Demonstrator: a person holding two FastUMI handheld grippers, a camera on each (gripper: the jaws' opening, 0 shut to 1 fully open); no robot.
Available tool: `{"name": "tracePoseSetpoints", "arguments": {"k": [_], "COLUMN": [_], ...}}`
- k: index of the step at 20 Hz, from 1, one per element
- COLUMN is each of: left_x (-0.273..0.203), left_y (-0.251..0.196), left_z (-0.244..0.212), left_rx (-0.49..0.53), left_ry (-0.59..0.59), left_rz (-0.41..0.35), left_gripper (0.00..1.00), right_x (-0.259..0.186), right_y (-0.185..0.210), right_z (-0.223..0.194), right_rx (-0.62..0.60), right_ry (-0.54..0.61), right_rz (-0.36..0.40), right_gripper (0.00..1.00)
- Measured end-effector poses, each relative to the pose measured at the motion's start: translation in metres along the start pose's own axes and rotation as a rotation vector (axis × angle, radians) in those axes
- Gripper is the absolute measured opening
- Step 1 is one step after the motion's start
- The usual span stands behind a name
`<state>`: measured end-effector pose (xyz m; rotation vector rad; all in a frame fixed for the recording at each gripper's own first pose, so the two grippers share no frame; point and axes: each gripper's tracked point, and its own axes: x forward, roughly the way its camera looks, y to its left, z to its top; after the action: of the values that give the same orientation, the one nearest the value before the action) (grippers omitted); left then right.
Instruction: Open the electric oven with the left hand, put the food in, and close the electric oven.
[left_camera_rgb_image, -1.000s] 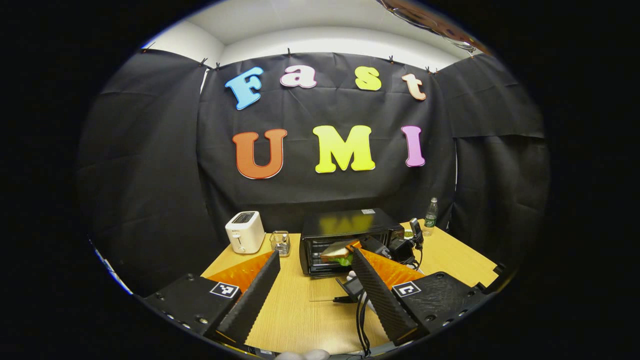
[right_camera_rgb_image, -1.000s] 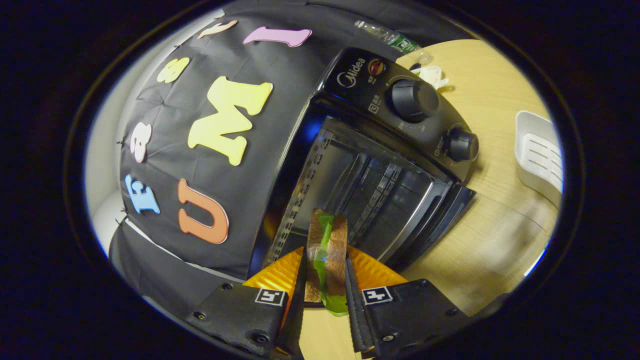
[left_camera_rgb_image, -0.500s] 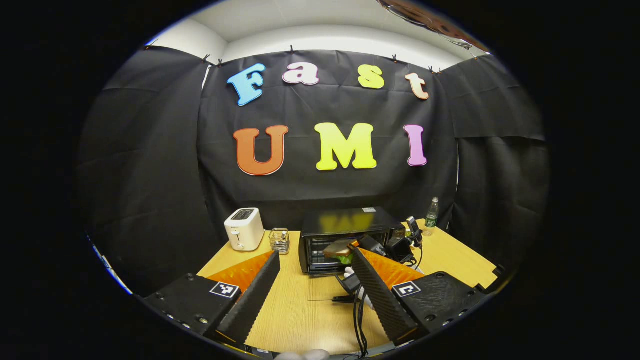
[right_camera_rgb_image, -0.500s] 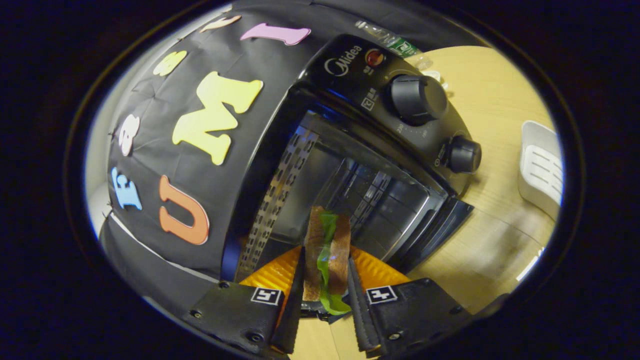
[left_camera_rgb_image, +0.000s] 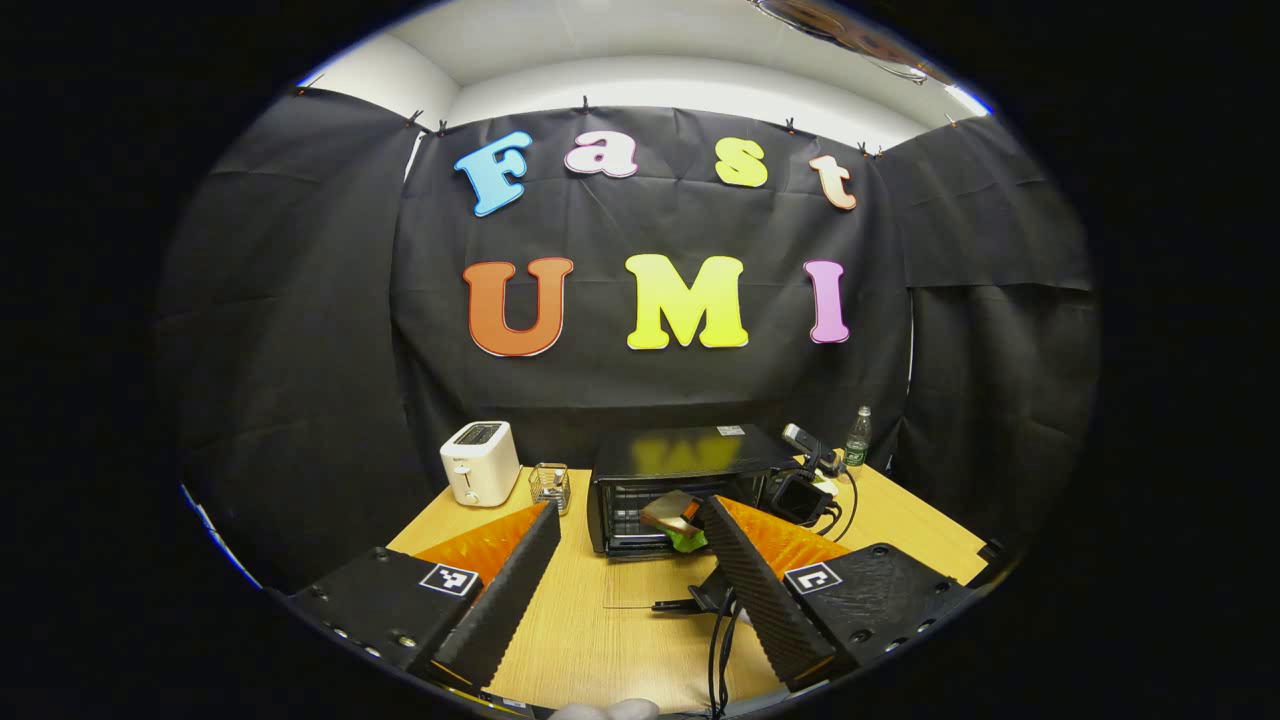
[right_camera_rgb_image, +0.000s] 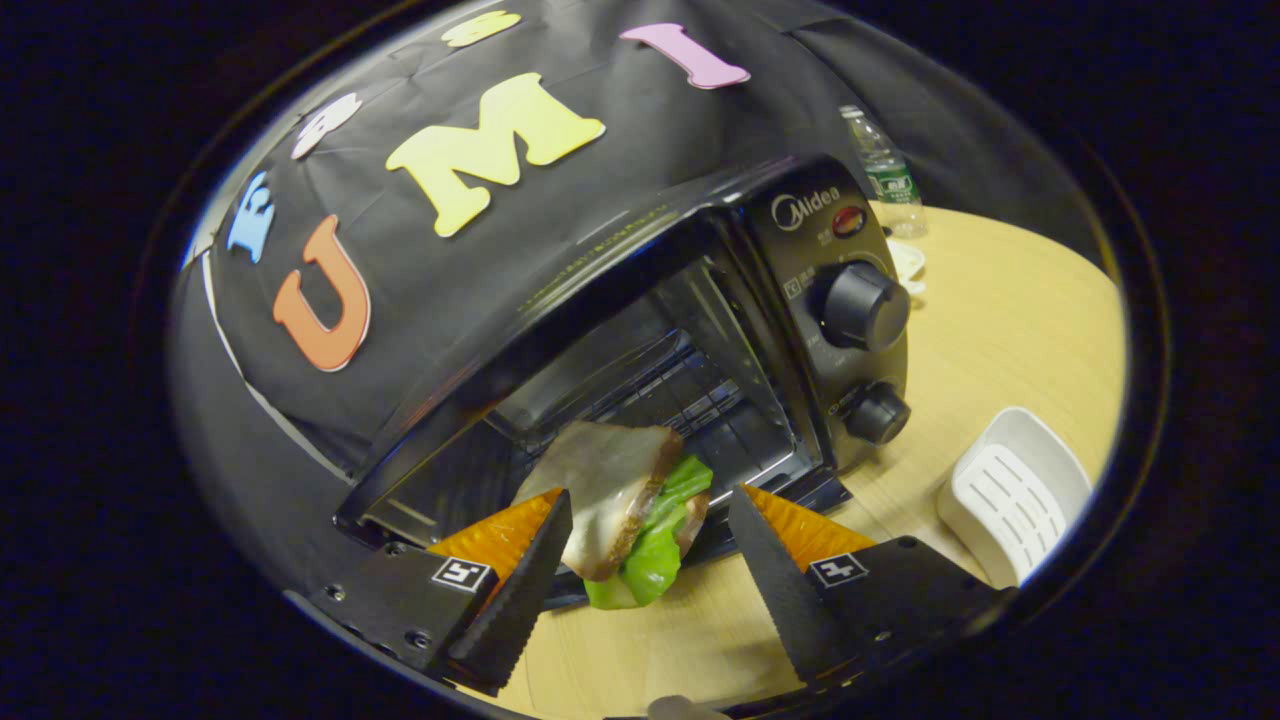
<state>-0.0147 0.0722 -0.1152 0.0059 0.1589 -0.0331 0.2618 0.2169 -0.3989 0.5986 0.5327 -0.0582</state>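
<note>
At the oven's mouth, the sandwich (right_camera_rgb_image: 625, 510) sits tilted between the right gripper's (right_camera_rgb_image: 650, 575) spread fingers; the left finger seems to touch its bread while the right stands clear, so nothing clamps it, and whether it rests on the door or the rack edge I cannot tell. The oven (right_camera_rgb_image: 640, 330) is open, its door (left_camera_rgb_image: 650, 578) folded down flat on the table (right_camera_rgb_image: 1000, 310). By my reading, opening is done and the food is at the threshold, perhaps not fully in; a push deeper may be needed, and closing the door is left. The left gripper (left_camera_rgb_image: 625, 590) hangs well back over the table, fingers wide apart and holding nothing. From there the left gripper view takes in the whole scene: the oven (left_camera_rgb_image: 685, 480) with the sandwich (left_camera_rgb_image: 675, 520) at its front, a toaster (left_camera_rgb_image: 478, 462), a small rack (left_camera_rgb_image: 547, 485) and a bottle (left_camera_rgb_image: 855, 442). The right gripper view instead gives the close detail: the wire rack inside, two knobs (right_camera_rgb_image: 865, 305) and a white tray (right_camera_rgb_image: 1010, 490) beside the oven.
</note>
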Motion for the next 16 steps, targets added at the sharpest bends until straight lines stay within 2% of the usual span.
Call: {"name": "tracePoseSetpoints", "arguments": {"k": [1, 2, 4, 5, 6, 7, 10, 11, 12, 13, 14, 16], "left_x": [0.0, 0.0, -0.001, 0.0, 0.001, 0.002, 0.005, 0.007, 0.008, 0.009, 0.011, 0.017], "left_y": [-0.001, -0.001, 0.001, 0.001, 0.001, 0.002, 0.001, 0.002, 0.001, 0.0, -0.003, -0.009], "left_z": [0.0, 0.001, 0.002, 0.001, 0.002, 0.001, -0.004, -0.006, -0.008, -0.013, -0.017, -0.033], "left_rx": [-0.001, 0.0, 0.003, 0.005, 0.008, 0.012, 0.015, 0.018, 0.023, 0.029, 0.034, 0.042], "left_ry": [-0.003, -0.011, -0.016, -0.02, -0.022, -0.027, -0.027, -0.026, -0.024, -0.018, -0.014, 0.009], "left_rz": [-0.001, 0.002, 0.007, 0.009, 0.011, 0.015, 0.017, 0.022, 0.024, 0.025, 0.026, 0.026], "left_gripper": [0.95, 0.95, 0.95, 0.95, 0.95, 0.95, 0.95, 0.95, 0.95, 0.96, 0.96, 0.95], "right_x": [-0.006, -0.015, -0.037, -0.05, -0.066, -0.081, -0.137, -0.157, -0.177, -0.196, -0.213, -0.25], "right_y": [-0.001, -0.003, -0.006, -0.007, -0.008, -0.007, -0.014, -0.017, -0.021, -0.027, -0.032, -0.05], "right_z": [-0.001, 0.001, 0.014, 0.021, 0.03, 0.039, 0.081, 0.095, 0.112, 0.126, 0.139, 0.162], "right_rx": [-0.02, -0.055, -0.126, -0.162, -0.193, -0.224, -0.327, -0.354, -0.378, -0.394, -0.404, -0.434], "right_ry": [0.006, 0.004, -0.023, -0.04, -0.056, -0.071, -0.142, -0.169, -0.2, -0.226, -0.247, -0.28], "right_rz": [0.01, 0.013, 0.023, 0.033, 0.045, 0.059, 0.085, 0.09, 0.091, 0.09, 0.092, 0.083], "right_gripper": [0.94, 1.0, 1.0, 0.94, 1.0, 0.94, 0.94, 1.0, 0.94, 1.0, 0.94, 0.94]}}
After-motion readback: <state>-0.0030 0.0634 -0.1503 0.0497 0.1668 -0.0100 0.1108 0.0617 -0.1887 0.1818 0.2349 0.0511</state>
